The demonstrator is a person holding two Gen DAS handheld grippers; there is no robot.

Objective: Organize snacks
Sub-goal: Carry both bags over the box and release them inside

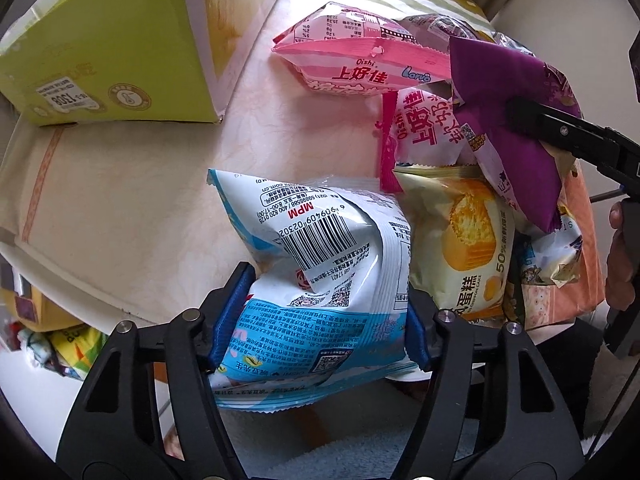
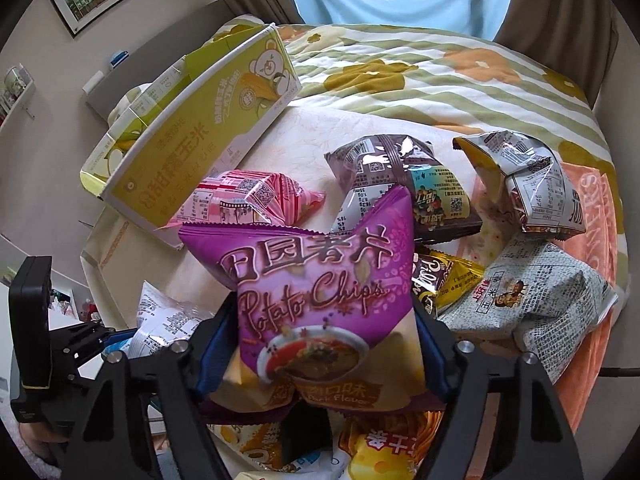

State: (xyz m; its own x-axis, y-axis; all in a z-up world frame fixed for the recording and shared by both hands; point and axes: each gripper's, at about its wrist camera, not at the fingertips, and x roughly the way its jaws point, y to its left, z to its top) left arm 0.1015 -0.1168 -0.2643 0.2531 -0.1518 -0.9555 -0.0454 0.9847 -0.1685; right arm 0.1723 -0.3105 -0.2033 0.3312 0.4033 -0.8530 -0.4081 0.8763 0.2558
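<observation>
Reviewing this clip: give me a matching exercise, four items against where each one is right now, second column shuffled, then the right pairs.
Items:
1. blue-and-white bag
2. purple chips bag
3. green box
4. cake packet

Places:
A. lying on the bed, right of the blue-and-white bag
B. between the right gripper's fingers
C. standing open at the bed's far left
D. between the left gripper's fingers

Pairs: 1-D, 2-B, 3-C, 4-A

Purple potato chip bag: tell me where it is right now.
The purple potato chip bag is clamped in the right tongs, raised above the snack pile on the bed. In the left wrist view it sits at the right, over the chiffon cake packet.
</observation>
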